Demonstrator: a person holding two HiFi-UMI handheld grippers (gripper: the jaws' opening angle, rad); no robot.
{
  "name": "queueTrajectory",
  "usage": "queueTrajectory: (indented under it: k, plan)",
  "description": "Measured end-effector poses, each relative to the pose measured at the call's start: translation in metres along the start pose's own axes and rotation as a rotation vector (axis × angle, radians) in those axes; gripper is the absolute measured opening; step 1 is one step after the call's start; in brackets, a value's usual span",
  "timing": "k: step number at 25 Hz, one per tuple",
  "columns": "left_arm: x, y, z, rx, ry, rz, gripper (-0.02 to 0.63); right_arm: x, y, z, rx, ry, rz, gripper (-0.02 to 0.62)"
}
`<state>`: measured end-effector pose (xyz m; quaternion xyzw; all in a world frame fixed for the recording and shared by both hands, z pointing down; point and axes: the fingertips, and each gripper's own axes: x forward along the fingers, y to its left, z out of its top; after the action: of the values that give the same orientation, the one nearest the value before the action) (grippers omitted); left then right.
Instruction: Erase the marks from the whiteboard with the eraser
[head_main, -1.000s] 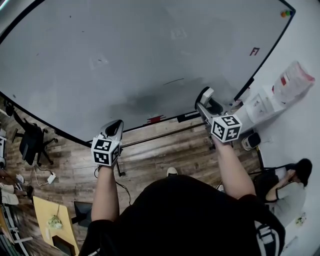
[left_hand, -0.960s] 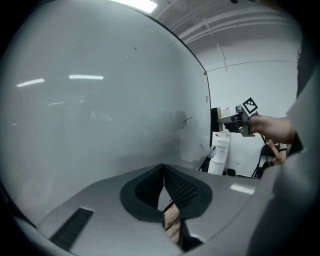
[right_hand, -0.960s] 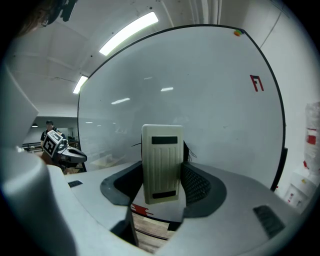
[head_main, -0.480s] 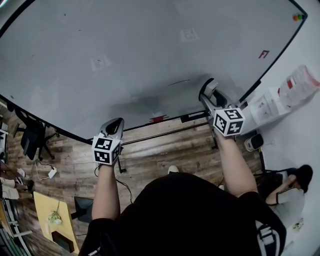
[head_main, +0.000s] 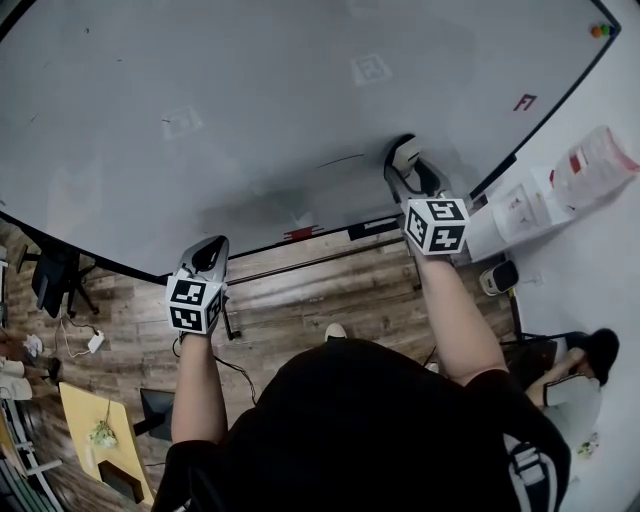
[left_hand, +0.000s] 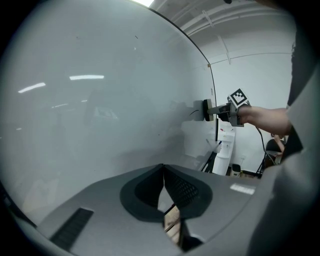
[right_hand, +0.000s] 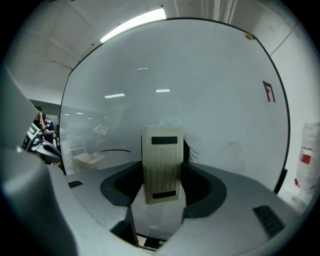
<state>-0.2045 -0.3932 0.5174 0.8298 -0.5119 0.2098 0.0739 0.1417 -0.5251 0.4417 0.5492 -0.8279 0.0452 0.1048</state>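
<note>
The whiteboard (head_main: 250, 90) fills the upper head view. My right gripper (head_main: 404, 172) is shut on a cream eraser (right_hand: 161, 167) and holds it flat against the board's lower right part. A thin black line (right_hand: 116, 150) runs just left of the eraser, and a black scribble (right_hand: 190, 149) shows at its right edge. A grey smudge (head_main: 290, 205) lies lower left of it. My left gripper (head_main: 208, 254) hangs below the board's bottom edge, away from it. It is shut with nothing between its fingers. From the left gripper view the eraser (left_hand: 206, 110) looks pressed on the board.
A red letter mark (head_main: 523, 102) and coloured magnets (head_main: 600, 30) sit near the board's right edge. A white water dispenser (head_main: 520, 210) stands right of the board. A person (head_main: 585, 365) sits at lower right. An office chair (head_main: 50, 280) and a yellow table (head_main: 95, 430) are at lower left.
My right gripper has carried the eraser up and to the left onto the board, next to the black line. My left gripper has drifted slightly down and left.
</note>
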Motion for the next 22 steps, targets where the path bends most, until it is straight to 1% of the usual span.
queueTrajectory:
  k: [6, 16, 22]
  plan:
    - [-0.001, -0.001, -0.001, 0.011, 0.008, 0.011, 0.012, 0.008, 0.000, -0.001, -0.020, -0.001, -0.016, 0.229]
    - [-0.003, -0.004, -0.008, 0.001, 0.019, 0.011, 0.012, 0.009, 0.005, 0.000, -0.043, -0.001, -0.021, 0.229]
    - [-0.007, -0.003, -0.014, -0.003, 0.021, 0.015, 0.012, 0.012, 0.024, 0.005, -0.075, -0.010, 0.003, 0.229]
